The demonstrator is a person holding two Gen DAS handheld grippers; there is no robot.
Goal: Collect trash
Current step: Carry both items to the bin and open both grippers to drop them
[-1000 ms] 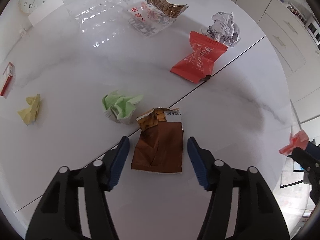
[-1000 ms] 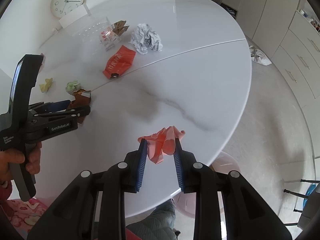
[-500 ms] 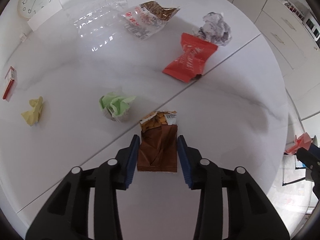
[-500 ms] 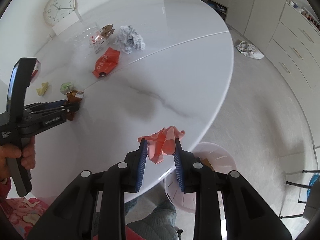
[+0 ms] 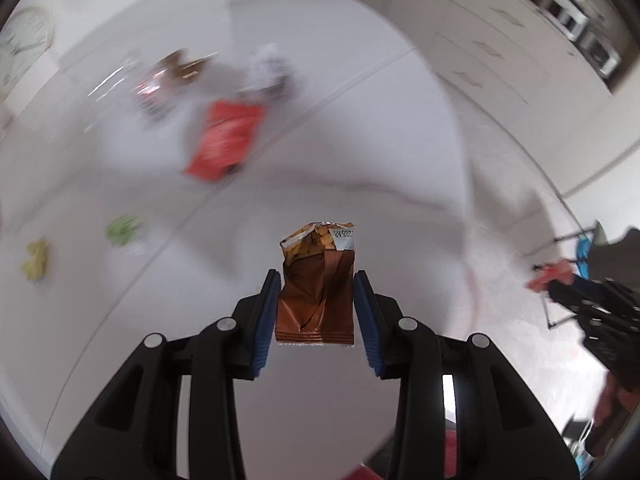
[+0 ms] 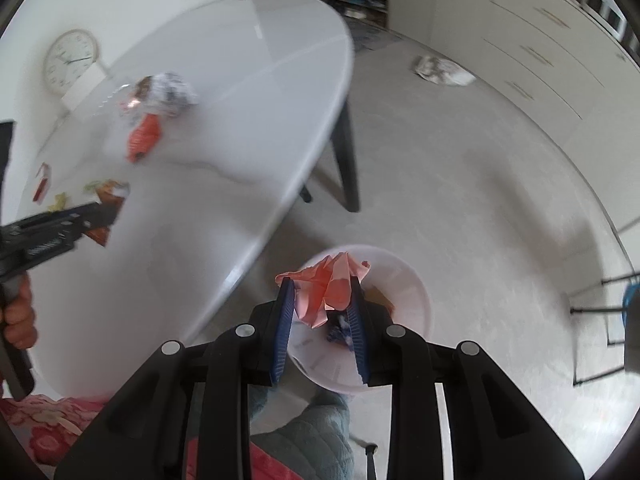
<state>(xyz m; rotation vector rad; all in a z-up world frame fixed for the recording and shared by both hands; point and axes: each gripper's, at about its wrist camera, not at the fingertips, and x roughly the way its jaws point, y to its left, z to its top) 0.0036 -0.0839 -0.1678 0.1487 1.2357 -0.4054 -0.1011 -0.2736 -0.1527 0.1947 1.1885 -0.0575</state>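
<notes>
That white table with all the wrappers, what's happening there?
A person is clearing trash off the white table. The left hand-held gripper is clamped on a brown snack wrapper, while the right hand-held gripper holds crumpled pink paper above a white bin on the floor.

Torn brown wrapper (image 5: 316, 296) hangs clamped; crumpled pink paper (image 6: 326, 286) above white bin (image 6: 416, 300).

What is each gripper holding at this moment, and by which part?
Left gripper: the brown snack wrapper, pinched across its lower sides. Right gripper: the crumpled pink paper, gripped by its sides, above the white bin.
</notes>
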